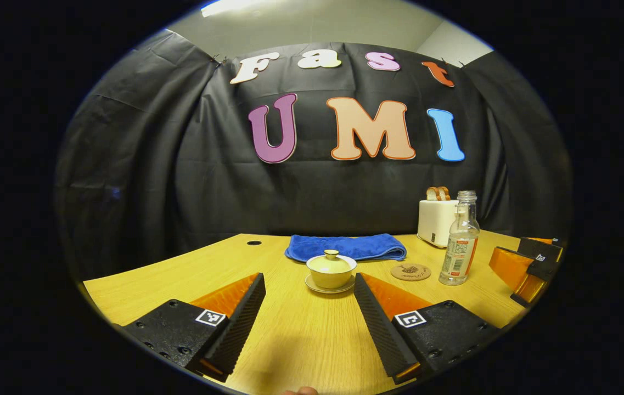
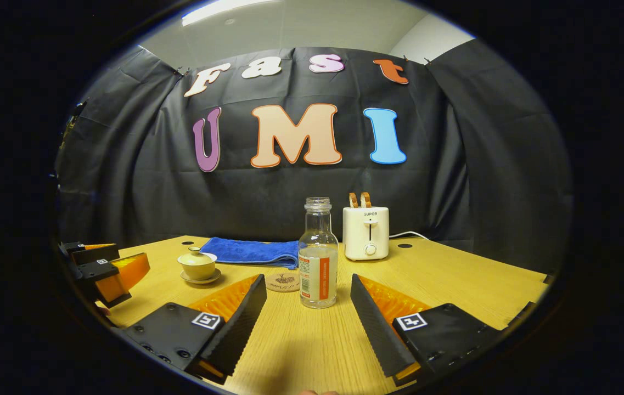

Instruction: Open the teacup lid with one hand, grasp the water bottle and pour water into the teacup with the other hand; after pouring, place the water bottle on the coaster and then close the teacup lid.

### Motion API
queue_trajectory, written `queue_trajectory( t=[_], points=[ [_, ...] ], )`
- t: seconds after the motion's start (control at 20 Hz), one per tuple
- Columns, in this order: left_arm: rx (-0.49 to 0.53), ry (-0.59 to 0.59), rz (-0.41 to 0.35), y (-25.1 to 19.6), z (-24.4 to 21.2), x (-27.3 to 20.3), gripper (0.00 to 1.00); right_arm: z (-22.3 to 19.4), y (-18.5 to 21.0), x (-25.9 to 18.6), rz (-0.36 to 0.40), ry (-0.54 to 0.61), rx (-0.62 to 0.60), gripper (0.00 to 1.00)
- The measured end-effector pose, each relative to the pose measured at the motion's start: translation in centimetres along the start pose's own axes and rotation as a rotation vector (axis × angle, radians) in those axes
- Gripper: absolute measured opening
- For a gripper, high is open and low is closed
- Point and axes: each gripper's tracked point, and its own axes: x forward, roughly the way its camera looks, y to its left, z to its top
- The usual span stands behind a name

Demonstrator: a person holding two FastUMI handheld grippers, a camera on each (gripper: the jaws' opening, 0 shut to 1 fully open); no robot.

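A pale wooden table [image 1: 180, 274] stands before black cloth walls, a light ceiling above. The left gripper [image 1: 309, 282] hovers low over the wood with its jaws spread wide, nothing between them; straight ahead, beyond its tips, sits one teacup [image 1: 331, 270] on one saucer [image 1: 329, 287], lid [image 1: 331, 261] on. One round coaster [image 1: 410, 271] lies ahead to its right, and one folded blue towel [image 1: 344, 247] lies behind the cup. The right gripper [image 2: 308, 282] is likewise wide open, and one uncapped water bottle [image 2: 318, 255] stands upright just beyond its tips, untouched. One white toaster [image 2: 366, 233] holding two slices stands behind the bottle, near the cloth.
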Motion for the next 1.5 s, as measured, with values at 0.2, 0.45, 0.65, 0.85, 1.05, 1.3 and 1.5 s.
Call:
queue_trajectory(
  t=[0.2,0.45,0.65,0.85,1.05,1.3,1.5],
  points=[
    [0.001,-0.01,-0.037,-1.0,0.3,2.0,0.95,0.0,0.1,0.0,0.007,0.001,0.0,0.99],
    [0.004,0.0,-0.05,-1.3,0.0,6.7,0.95,-0.1,0.3,-0.2,0.029,0.001,0.001,0.95],
    [0.075,0.035,-0.058,-1.8,-0.8,10.7,0.95,-0.1,-0.6,0.0,0.022,0.0,0.001,1.0],
    [0.128,0.069,-0.094,-3.2,-1.3,12.9,0.95,-0.1,-2.1,0.3,-0.011,0.0,-0.001,0.99],
    [0.133,0.141,-0.1,-3.3,-2.5,14.5,0.96,-0.1,-3.3,0.6,-0.036,-0.002,-0.002,1.0],
    [0.11,0.182,-0.093,-3.1,-3.1,15.7,0.96,0.0,-3.9,0.6,-0.052,-0.002,-0.003,0.99],
    [0.135,0.193,-0.104,-3.4,-3.4,16.2,0.96,0.0,-4.0,0.6,-0.057,-0.003,-0.004,0.99]
  ],
)
